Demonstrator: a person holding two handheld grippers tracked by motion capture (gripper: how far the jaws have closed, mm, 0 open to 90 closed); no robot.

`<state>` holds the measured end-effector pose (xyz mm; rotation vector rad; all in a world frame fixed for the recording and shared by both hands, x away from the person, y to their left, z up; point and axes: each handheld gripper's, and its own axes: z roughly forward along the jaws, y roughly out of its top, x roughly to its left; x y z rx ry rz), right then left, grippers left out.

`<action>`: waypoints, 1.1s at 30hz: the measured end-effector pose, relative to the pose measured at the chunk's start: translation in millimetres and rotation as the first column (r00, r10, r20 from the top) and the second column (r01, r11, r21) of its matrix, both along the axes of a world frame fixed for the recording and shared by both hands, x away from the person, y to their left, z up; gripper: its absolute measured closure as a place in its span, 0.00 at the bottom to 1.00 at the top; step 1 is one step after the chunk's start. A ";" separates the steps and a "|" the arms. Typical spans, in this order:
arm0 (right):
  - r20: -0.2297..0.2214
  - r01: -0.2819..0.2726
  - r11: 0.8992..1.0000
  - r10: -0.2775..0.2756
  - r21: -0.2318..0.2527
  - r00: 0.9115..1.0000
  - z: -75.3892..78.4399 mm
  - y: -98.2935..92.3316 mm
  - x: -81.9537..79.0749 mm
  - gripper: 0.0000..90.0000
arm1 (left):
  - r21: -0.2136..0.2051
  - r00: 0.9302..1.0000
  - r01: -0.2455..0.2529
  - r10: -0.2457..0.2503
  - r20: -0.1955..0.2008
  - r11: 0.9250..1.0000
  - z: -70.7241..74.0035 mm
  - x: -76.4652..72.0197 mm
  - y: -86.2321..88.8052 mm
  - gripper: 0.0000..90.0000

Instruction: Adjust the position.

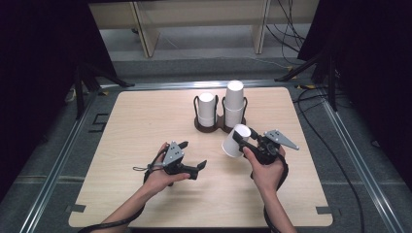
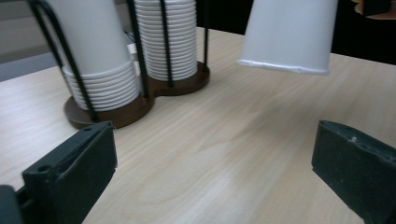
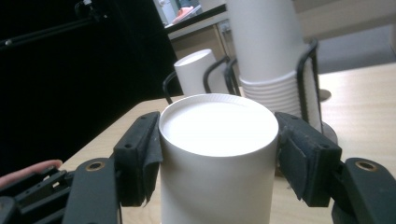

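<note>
Paper cup (image 3: pixel 218 154) looks light and easy to squash; right gripper (image 1: pixel 243 137) squeezes its sides near the closed end. Left gripper (image 1: pixel 192 156) gapes wide, empty.

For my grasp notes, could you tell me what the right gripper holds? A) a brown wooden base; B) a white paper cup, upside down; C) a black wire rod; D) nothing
B: the right gripper has both black pads pressed against the sides of an upside-down white paper cup, held above the light wooden table.
</note>
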<state>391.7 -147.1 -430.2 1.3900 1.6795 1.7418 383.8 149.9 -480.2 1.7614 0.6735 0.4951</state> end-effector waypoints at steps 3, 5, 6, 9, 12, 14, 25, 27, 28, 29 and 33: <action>-0.020 -0.002 0.999 0.003 0.039 1.000 -2.8 -8.5 -0.7 0.39 | 0.002 1.000 0.030 -0.030 -0.005 1.000 1.1 -4.5 -7.7 0.00; -0.049 0.009 0.998 -0.006 0.061 0.999 -4.2 -13.3 -1.4 0.39 | -0.001 0.999 0.048 -0.048 0.007 0.999 0.2 -5.9 -13.3 0.00; -0.065 0.011 0.997 -0.006 0.075 0.998 -5.7 -15.7 -1.6 0.39 | 0.002 0.999 0.054 -0.054 0.004 0.999 0.1 -6.9 -15.7 0.00; -0.093 0.010 0.994 0.000 0.108 0.996 -9.2 -20.9 0.3 0.39 | 0.013 0.998 0.069 -0.069 0.009 0.998 -0.5 -8.5 -21.7 0.00; -0.125 0.011 0.993 0.004 0.121 0.992 -10.7 -23.8 2.4 0.39 | 0.018 0.997 0.076 -0.077 0.013 0.997 -2.0 -8.9 -26.5 0.00; -0.141 0.012 0.991 0.008 0.135 0.990 -11.5 -24.5 4.4 0.39 | 0.022 0.997 0.080 -0.080 0.017 0.997 -4.0 -8.5 -29.5 0.00; -0.218 0.009 0.977 0.039 0.215 0.975 -14.8 -27.1 9.8 0.39 | 0.051 0.996 0.085 -0.087 0.035 0.995 -9.2 -9.0 -38.7 0.00; -0.217 0.009 0.975 0.040 0.220 0.975 -15.4 -27.9 10.7 0.39 | 0.044 0.995 0.083 -0.085 0.050 0.996 -10.4 -7.6 -40.0 0.00; -0.217 0.005 0.974 0.046 0.227 0.975 -16.0 -28.5 11.5 0.39 | 0.052 0.996 0.079 -0.081 0.044 0.996 -10.0 -7.7 -39.9 0.00; -0.222 0.006 0.971 0.049 0.238 0.974 -16.1 -28.8 11.8 0.39 | 0.050 0.996 0.077 -0.080 0.046 0.996 -10.3 -7.3 -40.6 0.00; -0.226 0.008 0.967 0.051 0.255 0.973 -17.0 -29.7 14.2 0.39 | 0.055 0.994 0.085 -0.089 0.066 0.995 -10.3 -6.8 -44.7 0.00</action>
